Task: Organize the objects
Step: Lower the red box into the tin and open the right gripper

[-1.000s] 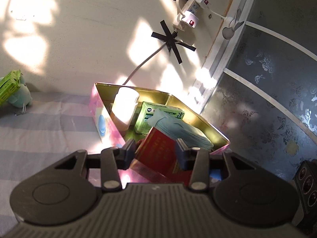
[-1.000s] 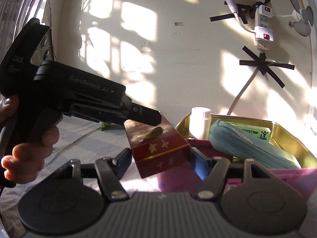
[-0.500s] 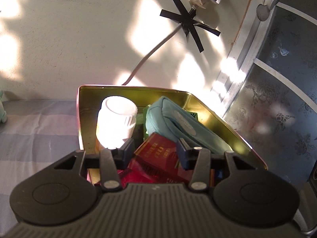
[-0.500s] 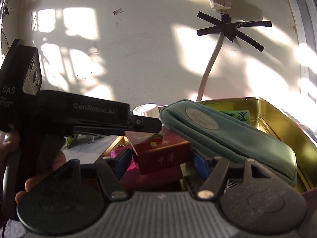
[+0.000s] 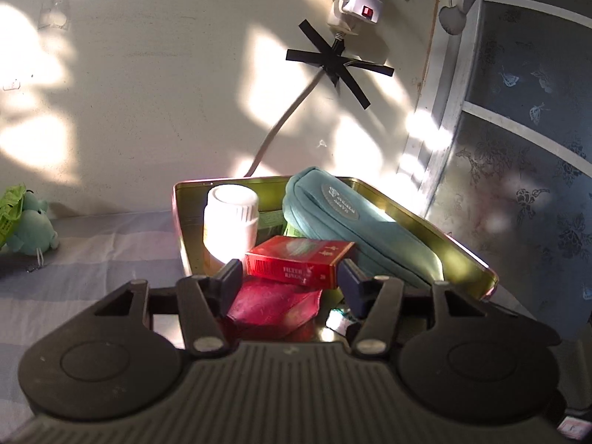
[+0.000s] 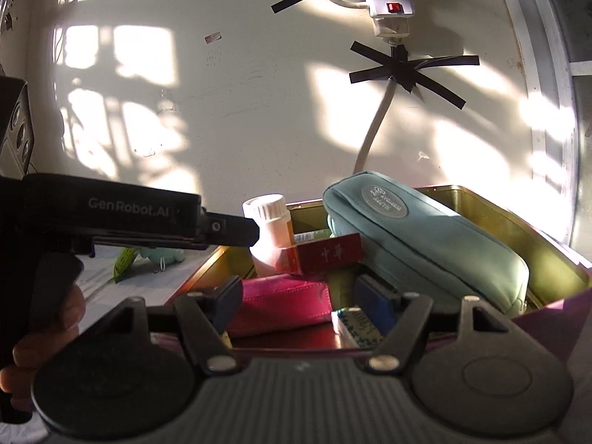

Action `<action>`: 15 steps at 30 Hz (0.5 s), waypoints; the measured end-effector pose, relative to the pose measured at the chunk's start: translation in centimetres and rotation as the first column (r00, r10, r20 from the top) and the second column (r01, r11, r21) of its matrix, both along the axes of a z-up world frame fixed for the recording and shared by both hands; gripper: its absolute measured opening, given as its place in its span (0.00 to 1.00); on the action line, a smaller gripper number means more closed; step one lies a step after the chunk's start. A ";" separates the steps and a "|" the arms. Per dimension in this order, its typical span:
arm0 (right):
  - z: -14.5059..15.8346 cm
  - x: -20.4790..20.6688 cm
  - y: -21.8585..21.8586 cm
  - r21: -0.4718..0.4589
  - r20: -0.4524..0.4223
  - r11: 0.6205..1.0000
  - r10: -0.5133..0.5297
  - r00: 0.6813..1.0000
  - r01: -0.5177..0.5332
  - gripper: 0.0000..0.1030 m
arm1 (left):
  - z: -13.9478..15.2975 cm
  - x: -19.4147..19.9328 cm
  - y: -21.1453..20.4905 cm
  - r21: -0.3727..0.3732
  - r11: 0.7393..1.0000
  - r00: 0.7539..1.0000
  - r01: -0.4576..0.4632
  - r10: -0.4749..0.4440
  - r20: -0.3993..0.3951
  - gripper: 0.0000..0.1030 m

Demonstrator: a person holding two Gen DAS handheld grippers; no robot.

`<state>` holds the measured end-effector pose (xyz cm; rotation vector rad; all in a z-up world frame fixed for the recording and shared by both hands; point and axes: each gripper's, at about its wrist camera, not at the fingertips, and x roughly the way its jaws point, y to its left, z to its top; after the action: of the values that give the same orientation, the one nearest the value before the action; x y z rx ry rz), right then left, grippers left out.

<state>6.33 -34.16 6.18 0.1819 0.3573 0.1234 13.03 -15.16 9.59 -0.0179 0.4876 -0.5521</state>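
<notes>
The gold tin (image 5: 462, 255) served as the landmark, standing on striped cloth (image 5: 92, 251) against the cream wall (image 5: 166, 74). Nearest inside it lay a magenta pouch (image 6: 281, 301), flat at the tin's front. Resting on the pouch's far edge sat the red cigarette box (image 5: 298, 259), tilted, its printed end facing the left wrist camera. Behind the box, at the tin's left side, a white-capped bottle (image 5: 231, 218) stood upright. A teal zip case (image 6: 425, 244) lay slantwise along the tin's right side, its upper end propped on the back rim. A green packet showed only as a sliver between bottle and case.

The left gripper (image 5: 290, 277) hovered over the tin's front edge, angled downward. Its jaws were opening, with the red box between them but clear gaps at both pads, so nothing was gripped. From the right wrist view it reached in from the tin's left, a hand (image 6: 48, 329) wrapped around its handle.

The right gripper (image 6: 296, 299) pointed into the tin's front, jaws opening at medium width around the magenta pouch's end without visibly pressing it.

Left of the tin, well apart, a teal plush toy (image 5: 31, 227) sat on the cloth.
</notes>
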 end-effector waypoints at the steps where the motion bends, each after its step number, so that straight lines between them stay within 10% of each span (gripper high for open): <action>1: 0.1 -0.8 0.1 0.009 0.011 1.000 -0.018 1.000 0.018 0.67 | 0.1 -0.7 0.1 0.006 1.000 1.000 -0.004 0.003 0.012 0.59; 15: -1.8 -7.2 1.4 0.095 -0.070 0.990 -0.101 0.992 0.108 0.68 | -2.7 -7.1 3.2 0.115 0.986 0.992 -0.124 0.121 0.034 0.75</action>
<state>-0.90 -32.76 4.40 0.3028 0.4063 0.0316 5.97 -12.00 6.84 0.0707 0.4882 -0.4026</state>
